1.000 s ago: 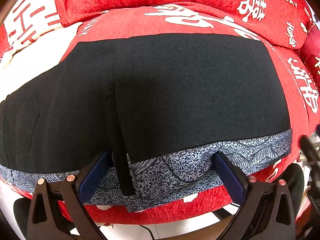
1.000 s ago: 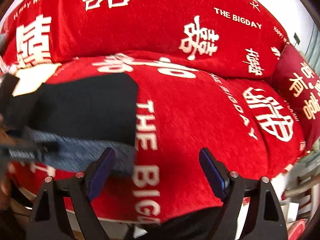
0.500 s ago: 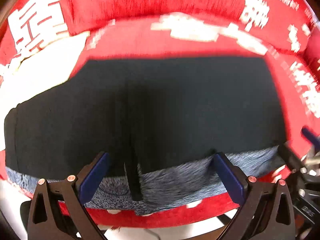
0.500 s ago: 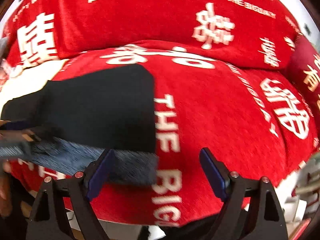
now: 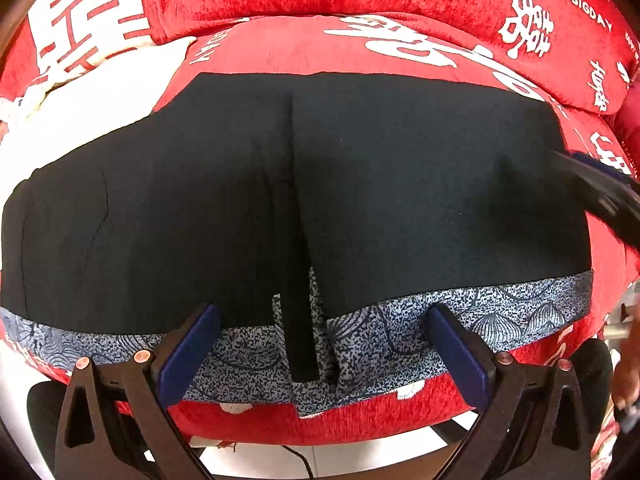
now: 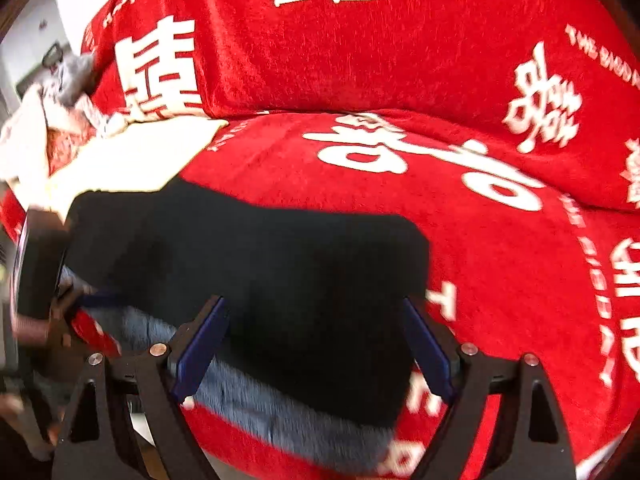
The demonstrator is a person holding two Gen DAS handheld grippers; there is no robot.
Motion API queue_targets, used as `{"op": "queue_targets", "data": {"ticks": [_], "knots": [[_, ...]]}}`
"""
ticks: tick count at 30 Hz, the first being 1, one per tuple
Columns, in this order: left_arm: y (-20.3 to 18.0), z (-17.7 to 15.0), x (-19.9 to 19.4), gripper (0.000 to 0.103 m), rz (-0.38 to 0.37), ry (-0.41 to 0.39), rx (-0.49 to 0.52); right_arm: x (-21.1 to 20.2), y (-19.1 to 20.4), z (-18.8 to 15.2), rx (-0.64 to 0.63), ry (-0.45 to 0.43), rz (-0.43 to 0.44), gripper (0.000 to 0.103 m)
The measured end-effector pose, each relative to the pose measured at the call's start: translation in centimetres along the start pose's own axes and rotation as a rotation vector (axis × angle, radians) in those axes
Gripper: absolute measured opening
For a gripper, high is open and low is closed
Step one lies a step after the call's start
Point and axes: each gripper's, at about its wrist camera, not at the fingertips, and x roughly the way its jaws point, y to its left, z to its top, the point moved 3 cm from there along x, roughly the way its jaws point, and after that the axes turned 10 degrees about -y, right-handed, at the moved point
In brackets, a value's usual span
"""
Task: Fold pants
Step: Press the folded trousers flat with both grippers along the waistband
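Observation:
Black pants (image 5: 400, 184) lie flat on the red sofa seat (image 5: 280, 48), with a blue-grey patterned band (image 5: 500, 320) along the near edge and a black strip (image 5: 296, 320) hanging over it. My left gripper (image 5: 324, 344) hovers open over that band near the middle seam, gripping nothing. My right gripper (image 6: 314, 344) is open above the right end of the pants (image 6: 280, 272), whose patterned band (image 6: 280, 412) lies under it. Each gripper shows in the other view: the right gripper (image 5: 600, 192) at the right edge, the left gripper (image 6: 36, 272) at the left edge.
The red backrest cushion (image 6: 360, 48) with white characters rises behind the seat. A white cloth (image 5: 100, 112) lies left of the pants, with a heap of clothes (image 6: 60, 92) beyond it. Below the seat's front edge are pale floor and a cable (image 5: 304, 464).
My right gripper has swung left from the bare red seat to over the pants' right end and now shows in the left wrist view. The left gripper has hardly moved.

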Motion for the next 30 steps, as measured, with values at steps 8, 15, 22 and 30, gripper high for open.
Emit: {"op": "queue_targets", "data": {"ticks": [8,15,22,30], "knots": [[0.9,-0.3,-0.9,0.103,0.003,-0.004,-0.02,4.5,1.1,0.4,-0.097,0.08,-0.081,0.1],[2.9,-0.7,-0.9,0.103,0.052,-0.012,-0.035,-1.0,2.3,-1.6,-0.034,-0.003,-0.007,0.1],[4.5,-0.9,-2.1,0.103,0.029,-0.056,-0.083,-0.5,3.8,-4.6,-0.101,0.055,-0.099,0.1],[5.9,-0.8,-2.0,0.102,-0.005,-0.035,-0.156,2.4,3.9,-2.3,0.023,0.097,-0.054,0.103]]}}
